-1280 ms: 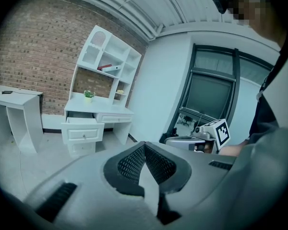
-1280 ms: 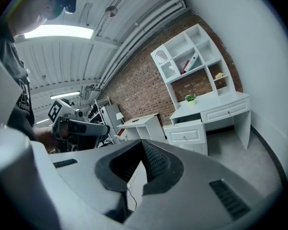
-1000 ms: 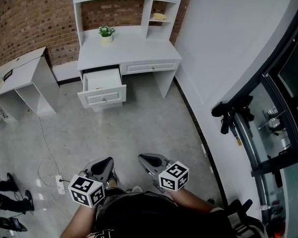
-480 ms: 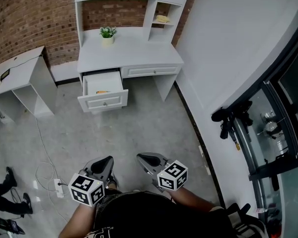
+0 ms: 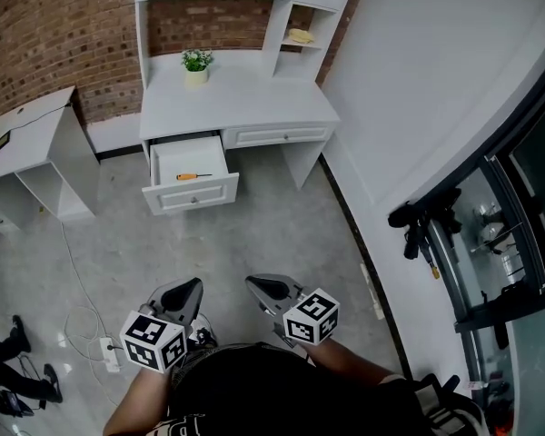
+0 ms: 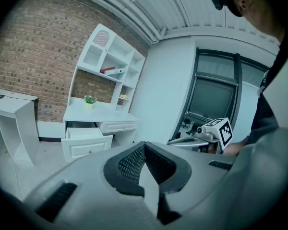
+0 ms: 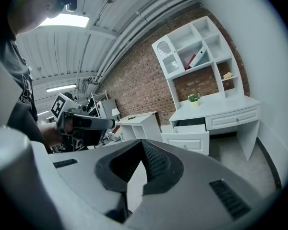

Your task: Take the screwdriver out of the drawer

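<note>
The small screwdriver with an orange handle (image 5: 193, 177) is seen inside the open white wooden drawer (image 5: 193, 199) of the white desk with shelves (image 5: 245, 107). It lies flat on the drawer bottom, and its long axis runs across the drawer, from side to side. The orange handle is at the left and the thin dark shaft points to the right.

The left grey two-jaw gripper (image 5: 190, 289) and the right grey two-jaw gripper (image 5: 258, 285) are held low, close to the body, well apart from the desk. A wide stretch of grey tiled floor (image 5: 254, 234) lies between them and the drawer. In both gripper views the jaws are pressed together at their tips, and nothing is held between them.

The drawer is straight ahead of the left gripper, while it is ahead and to the left of the right one. The left gripper is therefore judged to be slightly nearer. The desk must first be approached, and the jaws must be opened and set across the handle.
</note>
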A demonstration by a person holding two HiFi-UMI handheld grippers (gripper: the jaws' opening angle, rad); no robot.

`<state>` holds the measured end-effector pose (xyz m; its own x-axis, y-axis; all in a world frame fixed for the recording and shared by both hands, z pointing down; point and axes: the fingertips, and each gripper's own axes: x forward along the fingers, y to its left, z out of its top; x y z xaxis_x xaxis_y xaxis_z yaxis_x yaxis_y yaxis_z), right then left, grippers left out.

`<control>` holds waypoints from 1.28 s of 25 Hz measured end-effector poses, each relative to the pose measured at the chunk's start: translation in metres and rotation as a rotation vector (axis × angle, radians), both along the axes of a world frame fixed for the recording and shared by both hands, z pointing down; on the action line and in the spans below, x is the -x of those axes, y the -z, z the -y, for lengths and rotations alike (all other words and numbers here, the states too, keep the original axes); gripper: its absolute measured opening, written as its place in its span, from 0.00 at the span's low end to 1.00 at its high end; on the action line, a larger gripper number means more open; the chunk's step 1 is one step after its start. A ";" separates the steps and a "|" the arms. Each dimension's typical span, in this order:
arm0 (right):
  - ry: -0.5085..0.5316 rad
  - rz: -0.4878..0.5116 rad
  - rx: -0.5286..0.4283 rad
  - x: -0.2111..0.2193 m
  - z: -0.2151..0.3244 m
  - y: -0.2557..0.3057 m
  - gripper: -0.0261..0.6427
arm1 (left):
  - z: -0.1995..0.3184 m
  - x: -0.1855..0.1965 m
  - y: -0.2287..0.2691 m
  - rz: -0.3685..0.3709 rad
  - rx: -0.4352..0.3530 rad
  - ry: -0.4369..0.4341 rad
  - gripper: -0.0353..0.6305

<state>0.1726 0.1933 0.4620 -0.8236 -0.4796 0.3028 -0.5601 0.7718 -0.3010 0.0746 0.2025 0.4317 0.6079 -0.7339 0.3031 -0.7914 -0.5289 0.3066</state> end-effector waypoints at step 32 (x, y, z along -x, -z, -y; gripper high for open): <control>-0.079 -0.056 0.031 0.115 0.109 -0.015 0.05 | 0.122 0.124 -0.015 -0.029 0.018 -0.063 0.08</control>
